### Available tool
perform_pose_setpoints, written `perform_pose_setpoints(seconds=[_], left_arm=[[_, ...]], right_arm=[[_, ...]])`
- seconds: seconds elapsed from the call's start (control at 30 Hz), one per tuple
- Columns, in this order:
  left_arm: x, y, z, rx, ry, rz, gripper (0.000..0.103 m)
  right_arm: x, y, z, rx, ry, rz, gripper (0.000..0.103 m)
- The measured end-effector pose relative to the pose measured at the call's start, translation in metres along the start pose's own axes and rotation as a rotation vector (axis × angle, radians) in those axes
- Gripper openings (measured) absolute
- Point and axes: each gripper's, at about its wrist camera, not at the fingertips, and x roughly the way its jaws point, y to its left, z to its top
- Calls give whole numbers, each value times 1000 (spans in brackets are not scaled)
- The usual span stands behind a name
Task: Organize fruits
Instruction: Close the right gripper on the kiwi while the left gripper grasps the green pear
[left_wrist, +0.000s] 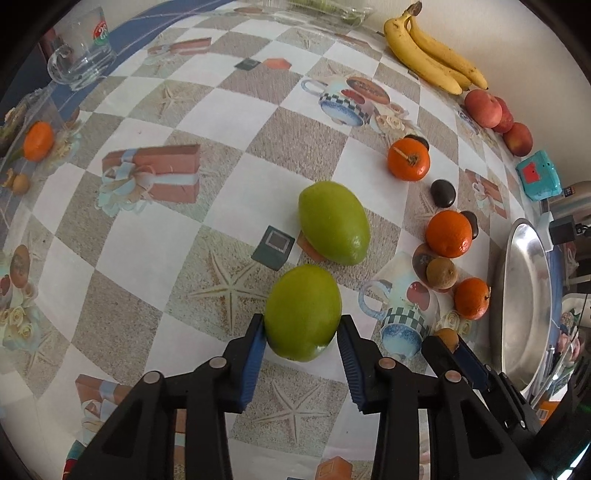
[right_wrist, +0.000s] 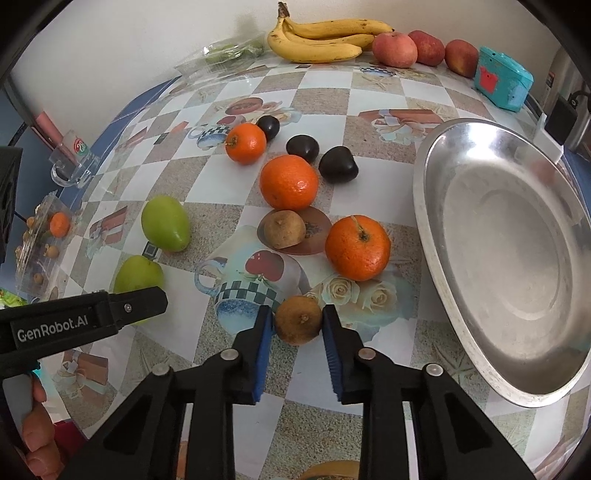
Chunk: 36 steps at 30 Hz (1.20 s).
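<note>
Down on the checkered counter (left_wrist: 236, 110), both tools are closed on fruit. The left hand-held gripper (left_wrist: 302, 334) has its blue pads pressed against the two sides of a green mango (left_wrist: 303, 312), which rests on the cloth near the camera; a second green mango (left_wrist: 334, 221) lies just beyond it, apart from it. The right hand-held gripper (right_wrist: 298, 321) is clamped on a small brown fruit (right_wrist: 298, 319), its pads touching both flanks, with the fruit sitting on the counter beside the printed roses. Just beyond it lie a tangerine (right_wrist: 357, 247) with a stem, another small brown fruit (right_wrist: 284, 229), a larger tangerine (right_wrist: 289, 181) and three dark plums (right_wrist: 338, 163), (right_wrist: 303, 147), (right_wrist: 268, 126), with a further tangerine (right_wrist: 245, 143) to their left. To the right stands an empty steel dish (right_wrist: 458, 354), near the fruit but not touching it. Along the far wall lie a bunch of bananas (right_wrist: 321, 38), three red apples (right_wrist: 394, 48) and a turquoise box (right_wrist: 502, 79). At the far left sits a glass mug (left_wrist: 83, 50).
</note>
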Motion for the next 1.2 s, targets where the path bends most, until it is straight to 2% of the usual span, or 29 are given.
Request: perform_pose_setpoints(seconds=[0.27, 0.6, 0.67, 0.73, 0.87, 0.97, 1.0, 1.03, 1.07, 1.2], left_arm=[[-11, 4, 3, -18, -42, -7, 40], [-23, 1, 4, -8, -87, -16, 33], [-25, 2, 4, -10, -94, -33, 28], [-29, 3, 4, -11, -106, -51, 8], [-25, 3, 5, -19, -85, -67, 8], [-24, 4, 5, -26, -85, -59, 16], [-23, 3, 5, -22, -85, -46, 32], [-20, 2, 4, -14, -82, -23, 54], [-18, 1, 3, -6, -75, -12, 61], [-6, -7, 1, 16, -27, -79, 61]], right_arm=[[-2, -3, 0, 15, 0, 18, 26], [-10, -10, 0, 48, -21, 30, 26], [-11, -12, -1, 56, -24, 37, 26], [-14, -13, 0, 62, -33, 42, 26], [-18, -16, 2, 80, -48, 59, 26], [-18, -16, 1, 81, -48, 59, 26], [-18, -16, 2, 82, -48, 59, 26], [-18, -16, 2, 83, -47, 60, 26], [-18, -16, 2, 83, -46, 61, 26], [-16, -15, 1, 79, -35, 60, 27]])
